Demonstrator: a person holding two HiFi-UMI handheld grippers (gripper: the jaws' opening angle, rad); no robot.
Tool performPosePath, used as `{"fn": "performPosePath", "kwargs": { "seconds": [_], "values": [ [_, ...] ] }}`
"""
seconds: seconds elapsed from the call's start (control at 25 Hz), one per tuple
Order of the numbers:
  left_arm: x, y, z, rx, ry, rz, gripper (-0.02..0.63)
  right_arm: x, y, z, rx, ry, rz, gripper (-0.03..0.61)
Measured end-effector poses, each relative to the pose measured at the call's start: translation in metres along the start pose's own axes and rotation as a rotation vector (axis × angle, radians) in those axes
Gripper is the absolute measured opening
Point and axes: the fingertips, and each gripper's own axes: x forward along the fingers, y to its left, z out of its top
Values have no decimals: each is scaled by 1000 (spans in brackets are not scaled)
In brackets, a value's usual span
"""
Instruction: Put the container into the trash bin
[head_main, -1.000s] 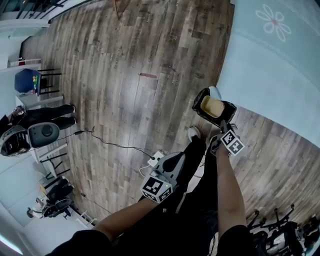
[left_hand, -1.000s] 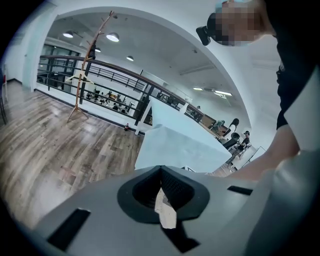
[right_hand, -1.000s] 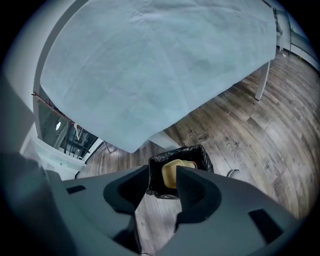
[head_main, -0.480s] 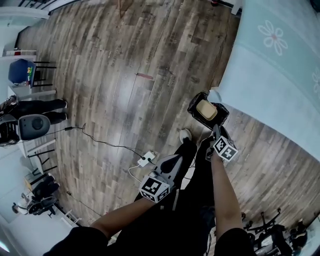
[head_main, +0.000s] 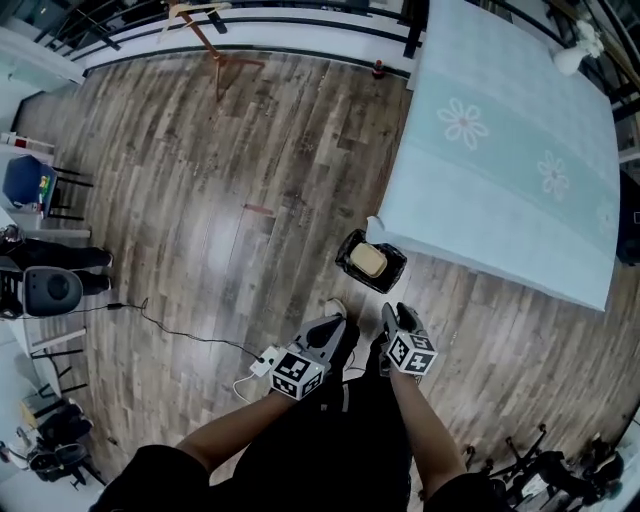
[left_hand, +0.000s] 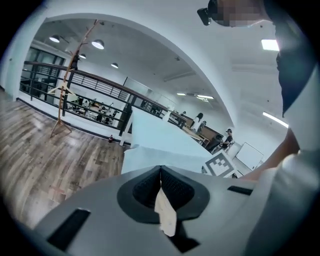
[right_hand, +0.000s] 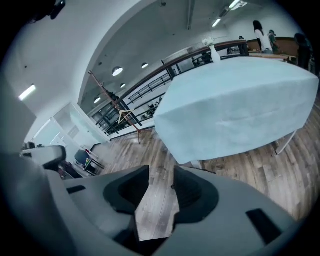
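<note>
While the head view looks steeply down, the container, a tan tub, lies inside the black trash bin, which stands on the floor just beside the near corner of the table.

Left gripper: jaws closed together at the tips and clamping nothing. A pale sliver shows below the tips, nature unclear.

Right gripper: jaws parted, with bare floorboards visible between them.

Both are held low before the person's legs, apart from the bin.

Markings: black-and-white square codes on each marker cube, and white flower prints on the pale blue tablecloth.

Surface: grey-brown wood plank floor, with a white power strip and its cable lying on it.

Room: a dark railing along the far edge, a wooden coat stand and round ceiling lights.
</note>
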Motion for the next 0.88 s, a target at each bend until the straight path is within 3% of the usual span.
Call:
{"fn": "performPosePath", "kwargs": {
  "seconds": [0.12,0.28,0.56,0.76,0.88],
  "values": [
    [5,-20,8,12,12,-73,14,-45,11,28,-34,-84,-8,160],
    [6,-58,25,81,-21,-97,14,-108,22,59,-22,-190,20,158],
    [28,-176,58,144,-87,-191,14,-224,4,105,-10,-354,48,79],
    [40,-258,93,256,-193,-142,14,-325,-32,133,-112,-466,-5,51],
    [39,-313,100,243,-243,-135,14,-383,-46,141,-203,-519,-18,49]
  ]
}}
